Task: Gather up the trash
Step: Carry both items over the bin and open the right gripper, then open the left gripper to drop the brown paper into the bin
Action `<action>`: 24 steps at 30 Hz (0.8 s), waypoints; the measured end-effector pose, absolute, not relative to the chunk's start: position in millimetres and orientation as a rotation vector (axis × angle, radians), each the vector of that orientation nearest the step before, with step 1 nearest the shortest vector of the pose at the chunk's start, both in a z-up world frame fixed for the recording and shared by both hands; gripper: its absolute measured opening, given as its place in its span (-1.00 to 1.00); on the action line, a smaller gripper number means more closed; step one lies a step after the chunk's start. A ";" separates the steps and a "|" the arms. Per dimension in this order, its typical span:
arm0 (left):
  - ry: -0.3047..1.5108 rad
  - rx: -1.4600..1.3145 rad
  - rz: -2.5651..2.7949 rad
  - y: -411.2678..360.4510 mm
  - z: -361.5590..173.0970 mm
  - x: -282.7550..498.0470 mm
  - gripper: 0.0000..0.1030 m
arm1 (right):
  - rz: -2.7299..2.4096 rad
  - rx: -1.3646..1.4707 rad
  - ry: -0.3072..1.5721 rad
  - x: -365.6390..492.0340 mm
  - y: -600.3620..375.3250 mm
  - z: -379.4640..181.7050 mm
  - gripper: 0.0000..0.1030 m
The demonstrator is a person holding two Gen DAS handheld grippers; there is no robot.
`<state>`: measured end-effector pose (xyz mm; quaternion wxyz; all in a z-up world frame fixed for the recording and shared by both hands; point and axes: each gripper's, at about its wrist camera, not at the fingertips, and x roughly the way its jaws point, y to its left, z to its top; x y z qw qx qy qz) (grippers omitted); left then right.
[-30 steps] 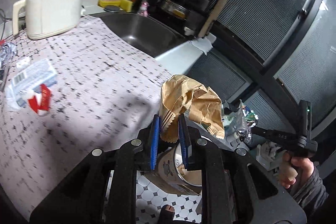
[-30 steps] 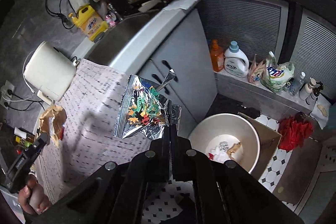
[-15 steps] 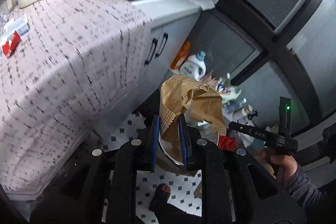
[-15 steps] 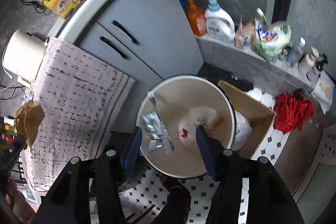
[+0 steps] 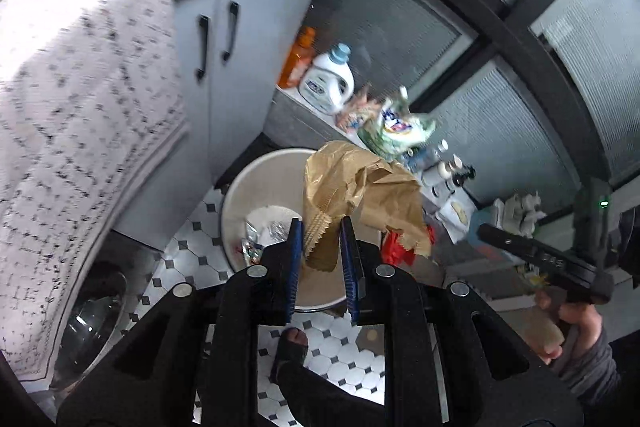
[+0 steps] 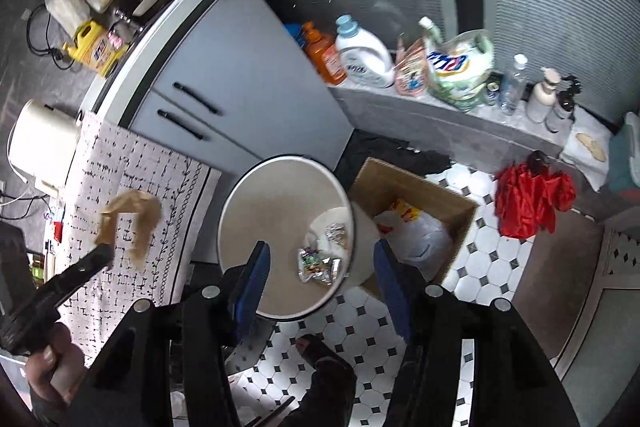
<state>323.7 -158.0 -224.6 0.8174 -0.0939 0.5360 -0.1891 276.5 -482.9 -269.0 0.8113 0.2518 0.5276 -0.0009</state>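
A crumpled brown paper bag [image 5: 360,187] stands up between the blue pads of my left gripper [image 5: 320,227]. Its jaws are opening, and the pads still press the bag's lower edge. The gripper hangs over the round beige bin [image 5: 256,179] on the tiled floor. In the right wrist view my right gripper [image 6: 320,251] is open above the same bin [image 6: 272,211], with nothing between its fingers. A shiny foil wrapper [image 6: 316,265] lies at the bin's bottom among other scraps. The bag [image 6: 136,215] also shows at the left of that view.
A cardboard box [image 6: 424,187] holding a plastic bag stands against the bin. A red cloth [image 6: 532,199] lies on the floor. Detergent bottles [image 6: 364,55] line a low ledge. Grey cabinet doors [image 6: 240,79] and a patterned cloth [image 5: 80,87] hanging off the counter are to the left. A foot [image 6: 328,359] is below.
Both grippers came down from the counter to above the bin. The right gripper opened and the foil wrapper fell into the bin. The left kept the paper bag.
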 end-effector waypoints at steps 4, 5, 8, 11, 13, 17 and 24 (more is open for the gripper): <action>1.187 -0.205 -0.412 -167.0 -234.4 327.5 0.18 | -0.040 0.558 1.112 265.9 -501.1 -262.9 0.09; 1.191 -0.208 -0.405 -166.7 -235.2 327.9 0.35 | -0.046 0.560 1.110 264.2 -503.1 -262.1 0.10; 1.181 -0.211 -0.403 -162.9 -229.7 327.7 0.46 | -0.053 0.562 1.110 262.1 -503.8 -260.0 0.11; 1.156 -0.201 -0.380 -150.8 -217.3 327.0 0.56 | -0.030 0.559 1.112 266.6 -493.1 -256.3 0.12; 1.123 -0.199 -0.355 -135.6 -204.1 324.4 0.68 | -0.009 0.553 1.109 271.6 -480.6 -251.6 0.21; 1.064 -0.218 -0.294 -96.9 -177.7 318.6 0.80 | 0.044 0.527 1.071 285.8 -447.7 -232.9 0.50; 0.962 -0.260 -0.173 -18.7 -134.7 303.1 0.88 | 0.141 0.473 0.995 315.7 -379.9 -189.2 0.82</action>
